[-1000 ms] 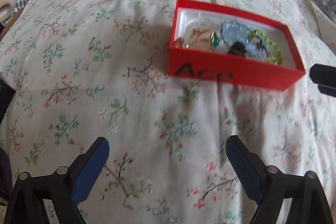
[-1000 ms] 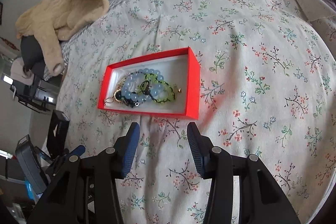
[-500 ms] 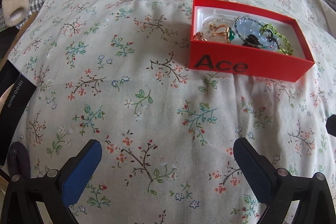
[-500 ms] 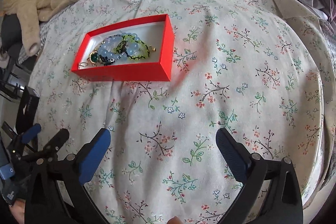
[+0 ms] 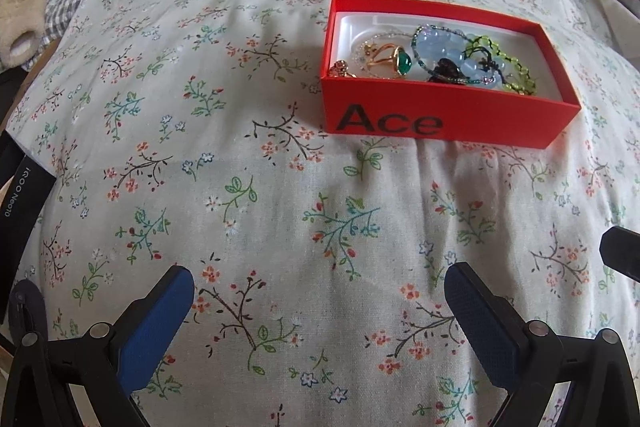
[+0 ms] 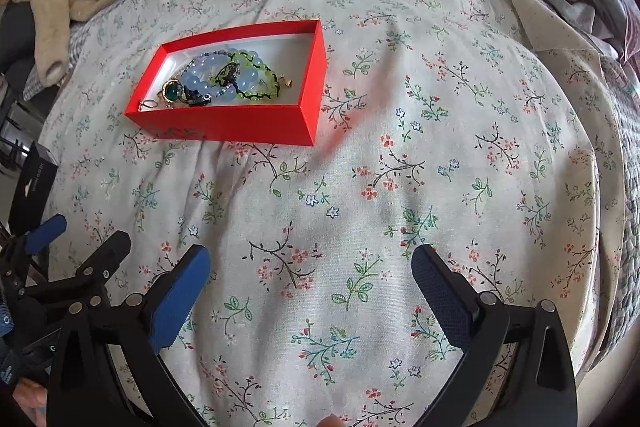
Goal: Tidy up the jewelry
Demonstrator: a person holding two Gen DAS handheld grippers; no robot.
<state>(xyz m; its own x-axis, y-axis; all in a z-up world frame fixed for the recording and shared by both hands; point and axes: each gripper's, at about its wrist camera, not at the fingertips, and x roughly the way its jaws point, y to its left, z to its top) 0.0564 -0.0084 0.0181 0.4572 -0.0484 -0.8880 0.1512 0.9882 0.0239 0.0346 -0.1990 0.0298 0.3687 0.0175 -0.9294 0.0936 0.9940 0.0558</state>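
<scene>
Both grippers — left gripper (image 5: 318, 301), right gripper (image 6: 310, 281) — hover wide apart and empty over the floral bed (image 6: 400, 187); jewelry (image 5: 440, 57) fills the red box (image 5: 440, 119).

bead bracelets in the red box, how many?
2 clearly: a pale blue bracelet mid-box and a green bracelet beside it, both in the red box. Thinner strands tangle there; more may be hidden.
</scene>
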